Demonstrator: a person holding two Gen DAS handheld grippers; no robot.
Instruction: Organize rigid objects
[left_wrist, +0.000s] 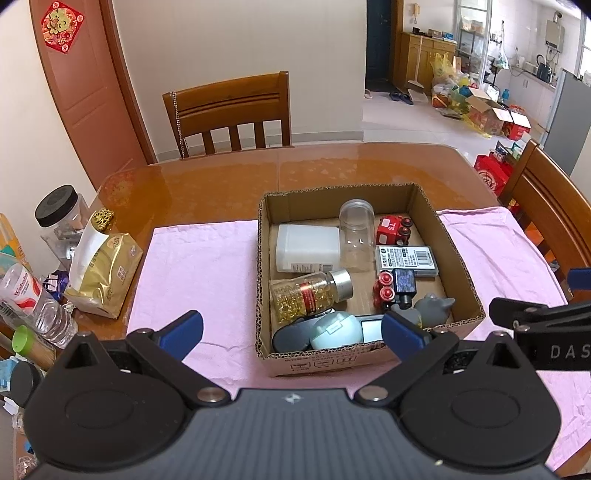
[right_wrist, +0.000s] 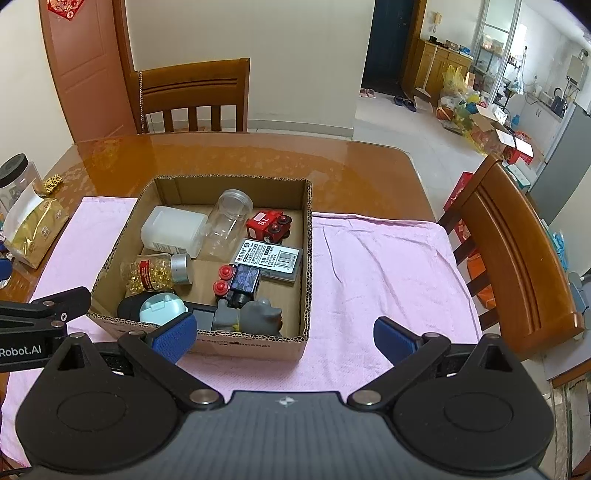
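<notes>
A cardboard box (left_wrist: 458, 254) (right_wrist: 308, 258) sits on a pink cloth (left_wrist: 199, 266) (right_wrist: 373, 280). Inside lie a white plastic container (left_wrist: 306, 249) (right_wrist: 173, 229), a clear jar (left_wrist: 356, 234) (right_wrist: 229, 221), a red toy truck (left_wrist: 393, 229) (right_wrist: 269, 225), a labelled case (left_wrist: 406, 258) (right_wrist: 271, 258), a capsule bottle (left_wrist: 310, 293) (right_wrist: 157, 273), a dark blue toy with red wheels (left_wrist: 397, 288) (right_wrist: 238, 282), a grey animal figure (left_wrist: 430, 310) (right_wrist: 255, 317) and a pale blue round case (left_wrist: 334, 330) (right_wrist: 160, 308). My left gripper (left_wrist: 291, 334) is open in front of the box. My right gripper (right_wrist: 284, 334) is open, empty, near the box's front right corner.
Wooden chairs stand at the far side (left_wrist: 229, 110) (right_wrist: 192, 99) and at the right (left_wrist: 550, 206) (right_wrist: 517, 254). On the table's left edge are a gold bag (left_wrist: 103, 266) (right_wrist: 31, 229), a black-lidded jar (left_wrist: 61, 212), and a water bottle (left_wrist: 33, 302).
</notes>
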